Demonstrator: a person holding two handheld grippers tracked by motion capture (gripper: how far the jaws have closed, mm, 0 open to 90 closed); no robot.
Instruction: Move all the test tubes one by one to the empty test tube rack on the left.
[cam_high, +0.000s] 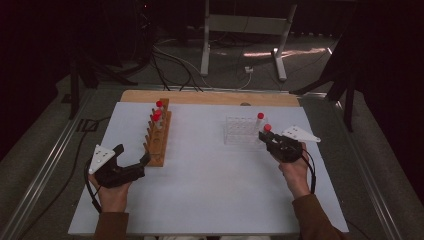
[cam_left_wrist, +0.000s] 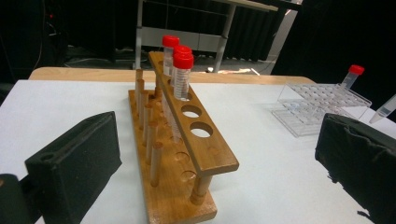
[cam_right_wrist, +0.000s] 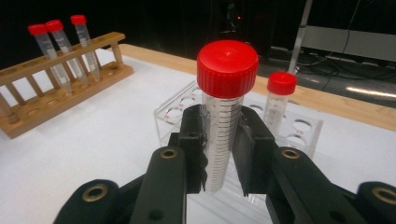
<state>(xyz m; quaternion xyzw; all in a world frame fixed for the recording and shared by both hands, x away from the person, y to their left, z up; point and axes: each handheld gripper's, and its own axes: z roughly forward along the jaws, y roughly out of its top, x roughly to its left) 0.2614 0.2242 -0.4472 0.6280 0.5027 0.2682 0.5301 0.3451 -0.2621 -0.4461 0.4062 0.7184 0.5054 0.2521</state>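
A: What is the right gripper (cam_right_wrist: 219, 158) doing?

B: Its two black jaws are pressing in on a clear tube (cam_right_wrist: 223, 135) from both sides, holding it upright. The tube is wearing a red screw cap, and fine graduation lines are running down its wall.

A: And just past those jaws?

B: A clear plastic rack (cam_right_wrist: 299, 128) is sitting right behind the held tube. A second red-capped tube (cam_right_wrist: 279, 100) is standing in it, beyond and to the side of the gripped one.

A: How is the left gripper (cam_left_wrist: 215, 154) looking?

B: Its jaws are standing wide apart with nothing between them. In the high view the left gripper (cam_high: 131, 167) is resting close to the near end of a wooden rack (cam_high: 159, 137).

A: What is that rack carrying?

B: Three red-capped tubes (cam_left_wrist: 181, 74) are standing in its far holes, away from the left gripper, while the nearer holes are gaping empty.

A: And underneath everything?

B: A white table top (cam_high: 210, 185) is lying under both racks, and the person's hands are coming in from its near edge. The right hand (cam_high: 295, 172) is holding its gripper beside the clear rack (cam_high: 241, 131).
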